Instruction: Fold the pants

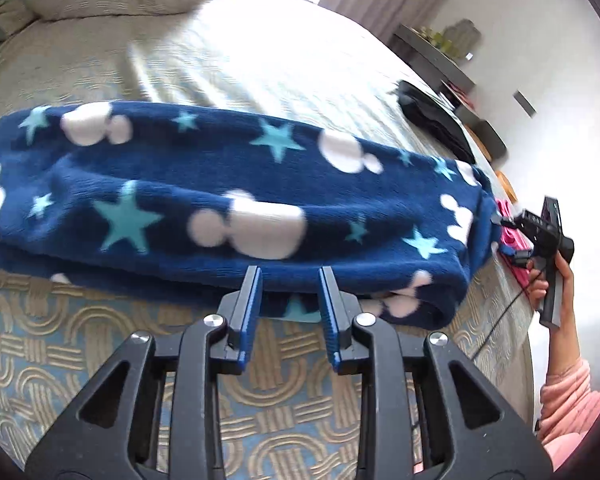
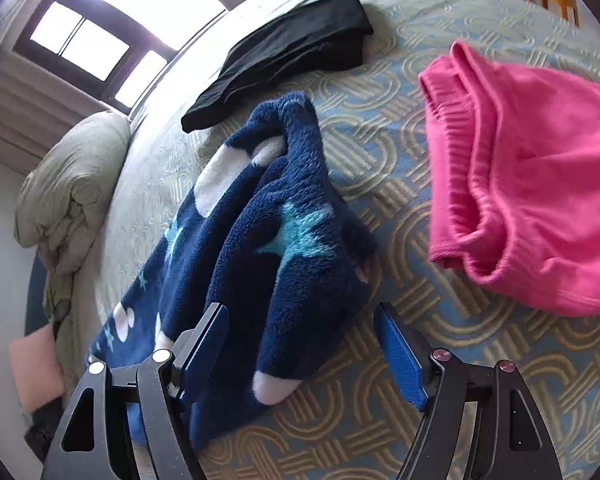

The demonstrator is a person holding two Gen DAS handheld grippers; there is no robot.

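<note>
The navy fleece pants (image 1: pixel 220 200) with teal stars and white mouse heads lie folded lengthwise across the patterned bed cover (image 1: pixel 60 340). My left gripper (image 1: pixel 288 276) is open, its blue pads at the near edge of the pants with fabric between them. My right gripper (image 2: pixel 300 316) is open wide over the end of the pants (image 2: pixel 268 240), with fabric between its pads. The right gripper also shows in the left wrist view (image 1: pixel 504 236) at the pants' right end.
Pink pants (image 2: pixel 540 184) lie to the right on the bed. Black pants (image 2: pixel 292 52) lie folded farther back. A rolled beige duvet (image 2: pixel 72 196) sits at the head of the bed. A dark shelf (image 1: pixel 440 56) stands by the wall.
</note>
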